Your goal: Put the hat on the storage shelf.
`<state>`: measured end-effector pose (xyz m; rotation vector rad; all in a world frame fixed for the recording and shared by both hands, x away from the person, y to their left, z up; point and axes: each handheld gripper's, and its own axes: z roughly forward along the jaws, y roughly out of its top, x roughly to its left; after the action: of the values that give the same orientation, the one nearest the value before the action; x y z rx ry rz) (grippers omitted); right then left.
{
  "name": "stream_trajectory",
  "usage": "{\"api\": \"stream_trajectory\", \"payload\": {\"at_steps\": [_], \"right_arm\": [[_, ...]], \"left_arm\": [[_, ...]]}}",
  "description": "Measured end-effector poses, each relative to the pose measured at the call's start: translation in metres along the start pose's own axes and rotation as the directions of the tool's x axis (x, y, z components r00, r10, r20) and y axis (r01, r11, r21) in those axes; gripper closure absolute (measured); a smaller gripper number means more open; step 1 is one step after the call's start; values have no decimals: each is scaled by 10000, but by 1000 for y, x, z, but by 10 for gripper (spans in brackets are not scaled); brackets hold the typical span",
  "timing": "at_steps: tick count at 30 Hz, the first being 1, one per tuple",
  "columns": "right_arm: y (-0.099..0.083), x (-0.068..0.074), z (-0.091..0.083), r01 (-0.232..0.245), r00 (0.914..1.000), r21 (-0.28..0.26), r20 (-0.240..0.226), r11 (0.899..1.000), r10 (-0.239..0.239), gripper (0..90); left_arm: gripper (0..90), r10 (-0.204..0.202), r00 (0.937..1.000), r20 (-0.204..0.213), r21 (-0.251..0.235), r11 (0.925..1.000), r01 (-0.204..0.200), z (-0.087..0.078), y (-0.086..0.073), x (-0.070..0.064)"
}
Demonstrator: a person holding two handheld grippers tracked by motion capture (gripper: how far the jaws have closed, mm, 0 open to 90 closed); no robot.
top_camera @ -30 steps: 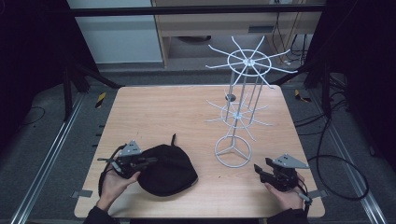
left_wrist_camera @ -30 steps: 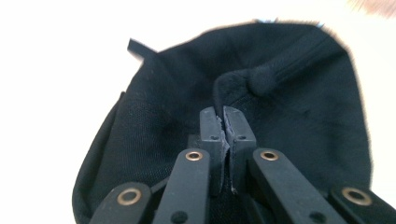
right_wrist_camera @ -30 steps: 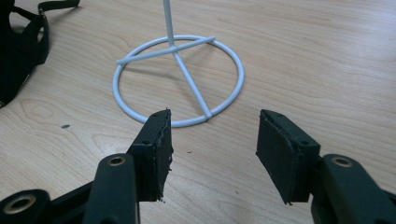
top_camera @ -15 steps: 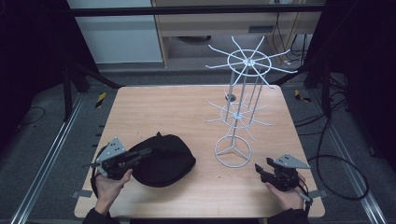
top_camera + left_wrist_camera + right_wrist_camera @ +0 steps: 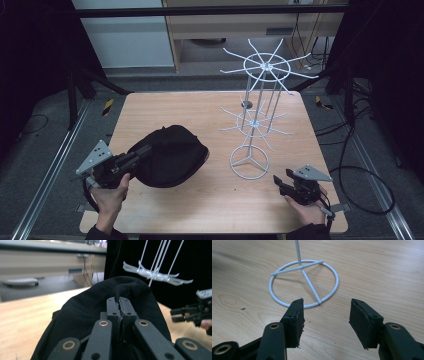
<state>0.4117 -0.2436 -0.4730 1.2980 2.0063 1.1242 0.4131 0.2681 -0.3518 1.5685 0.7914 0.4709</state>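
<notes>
Left claw (image 5: 134,156) pinched tight on a fold of the black cap (image 5: 172,155), which sits on the worktop (image 5: 210,107) near its left front, partly lifted at the gripped edge. Right claw (image 5: 281,183) spread wide, empty, resting low just in front of the white wire rack (image 5: 250,162), at its ring base. Looks like the pick-up step, cap grabbed but not hung. Next move probably needs the cap raised and carried right to one of the rack's prongs, right claw maybe steadying the base.
</notes>
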Motion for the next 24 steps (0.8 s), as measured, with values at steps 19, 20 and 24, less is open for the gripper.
{"api": "stream_trajectory", "payload": {"at_steps": [19, 20, 24], "right_arm": [[-1, -1, 1, 55, 10000, 11, 48, 10000, -55, 453], [-1, 0, 1, -17, 10000, 46, 6, 10000, 17, 453], [-1, 0, 1, -17, 10000, 52, 9, 10000, 17, 453]], "left_arm": [[875, -455, 9987, 224, -2725, 9609, 499, -5, 60, -10], [875, -457, 9987, 236, -2773, 9594, 505, -5, 62, -11], [875, -649, 9972, 365, -3154, 9461, 732, 1, 70, -13]]}}
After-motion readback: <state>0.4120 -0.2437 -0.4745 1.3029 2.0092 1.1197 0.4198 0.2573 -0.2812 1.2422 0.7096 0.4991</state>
